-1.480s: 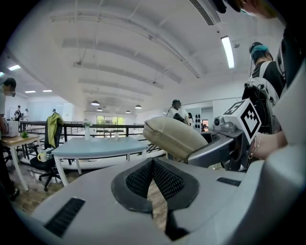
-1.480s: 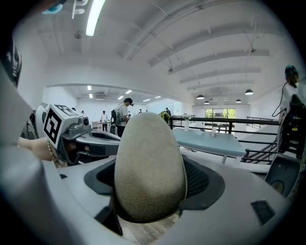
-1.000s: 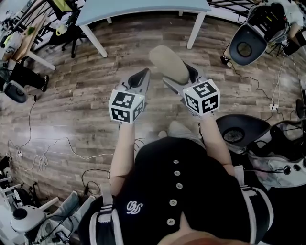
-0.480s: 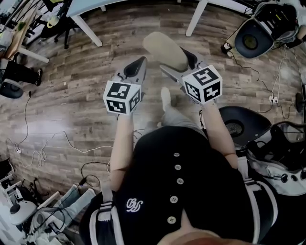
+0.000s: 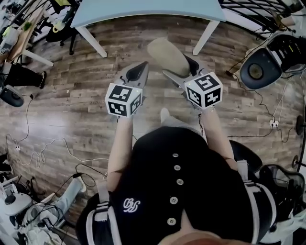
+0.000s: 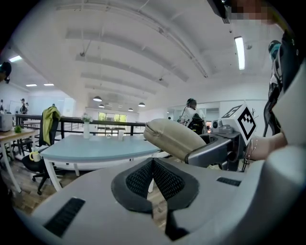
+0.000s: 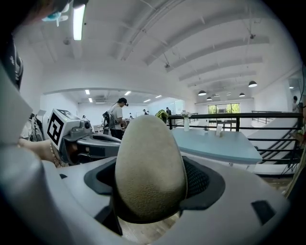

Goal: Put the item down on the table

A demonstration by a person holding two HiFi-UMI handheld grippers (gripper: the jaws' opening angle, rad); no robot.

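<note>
The beige, rounded oblong pouch with a fine suede-like grain (image 5: 166,53) is clamped in the right tongs (image 5: 179,69). It is held in the air over the wood-plank floor (image 5: 71,105). Just left of them, the left tongs (image 6: 152,179) are closed on nothing, their ribbed dark pads meeting. Open floor separates both from the near edge of the smooth pale blue bench with white legs (image 5: 143,9).

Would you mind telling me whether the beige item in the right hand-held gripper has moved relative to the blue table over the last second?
Yes, slightly: the beige item now sits nearer the table's front edge.
</note>
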